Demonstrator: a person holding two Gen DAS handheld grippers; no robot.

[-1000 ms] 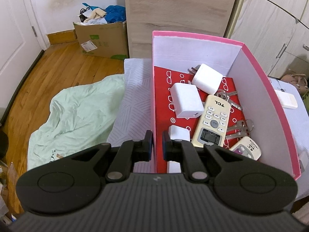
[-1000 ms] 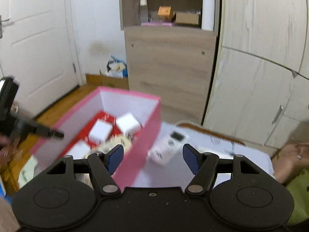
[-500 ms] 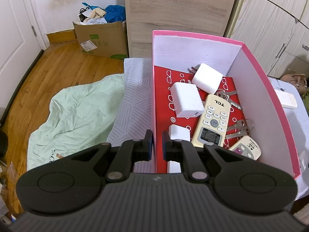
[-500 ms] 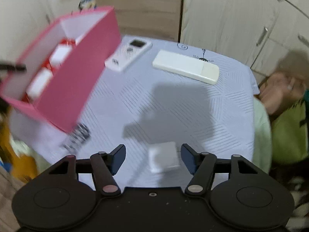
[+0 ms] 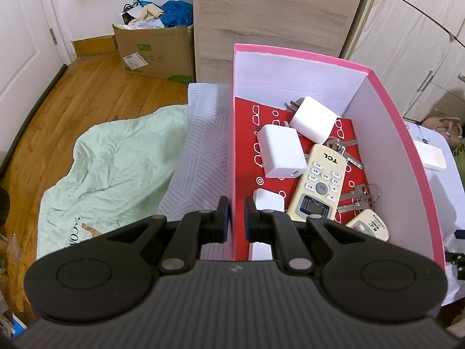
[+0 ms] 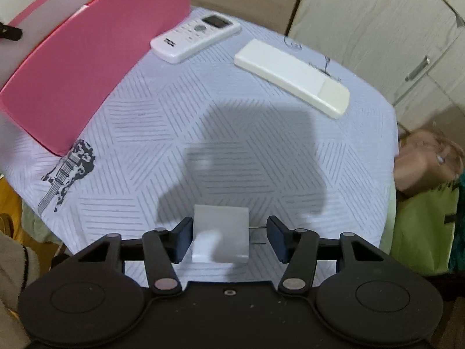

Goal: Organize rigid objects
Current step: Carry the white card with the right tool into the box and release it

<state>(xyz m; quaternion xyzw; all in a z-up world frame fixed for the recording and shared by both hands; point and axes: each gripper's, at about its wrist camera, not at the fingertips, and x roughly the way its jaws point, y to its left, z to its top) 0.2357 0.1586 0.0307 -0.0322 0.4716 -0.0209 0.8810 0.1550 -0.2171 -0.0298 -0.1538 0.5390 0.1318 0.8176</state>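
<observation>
A pink box [image 5: 407, 157] stands on the patterned tablecloth [image 6: 232, 110], its near wall pinched between the narrow-set fingers of the left gripper [image 5: 236, 218]. The right gripper [image 6: 229, 235], nearer the loose items, straddles a white charger [image 6: 221, 232] with fingers wide: left pad touching or nearly so, prongs pointing at the right pad, so its axis runs finger to finger. Only the left wrist view shows the box's contents; only the right shows two remotes [image 6: 194, 37] waiting beyond.

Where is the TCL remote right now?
In the left wrist view, the TCL remote lies inside the pink box, right of a white charger, resting over keys.
</observation>
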